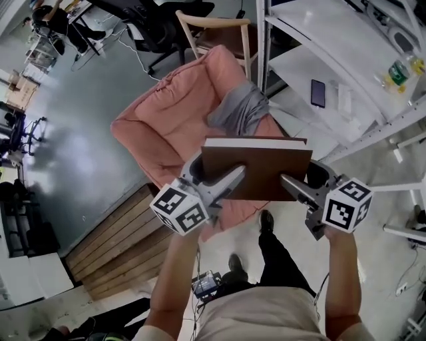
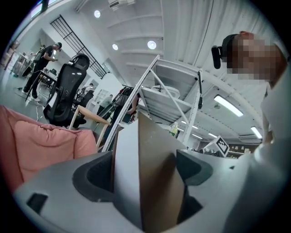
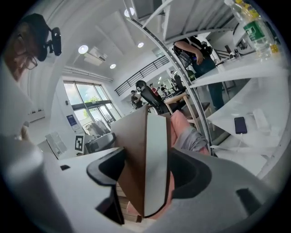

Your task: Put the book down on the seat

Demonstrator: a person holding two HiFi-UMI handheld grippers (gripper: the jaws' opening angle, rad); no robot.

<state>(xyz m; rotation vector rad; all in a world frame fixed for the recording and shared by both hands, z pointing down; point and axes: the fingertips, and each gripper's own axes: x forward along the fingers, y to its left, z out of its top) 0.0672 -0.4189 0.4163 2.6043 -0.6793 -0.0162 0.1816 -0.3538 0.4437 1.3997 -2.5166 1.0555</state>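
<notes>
Grey floor spreads below, with a pink armchair [image 1: 166, 120] on it. My left gripper [image 1: 229, 181] clamps the near-left corner of the book [image 1: 263, 166], which hangs flat above the armchair's front. My right gripper [image 1: 291, 184] clamps the other corner. I'd lower both evenly, clear of the grey cloth [image 1: 239, 110], before letting go.

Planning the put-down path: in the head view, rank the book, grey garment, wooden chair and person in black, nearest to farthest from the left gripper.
1. book, clamped in the left gripper.
2. grey garment, on the pink armchair.
3. wooden chair, behind the armchair.
4. person in black, far top left.
</notes>
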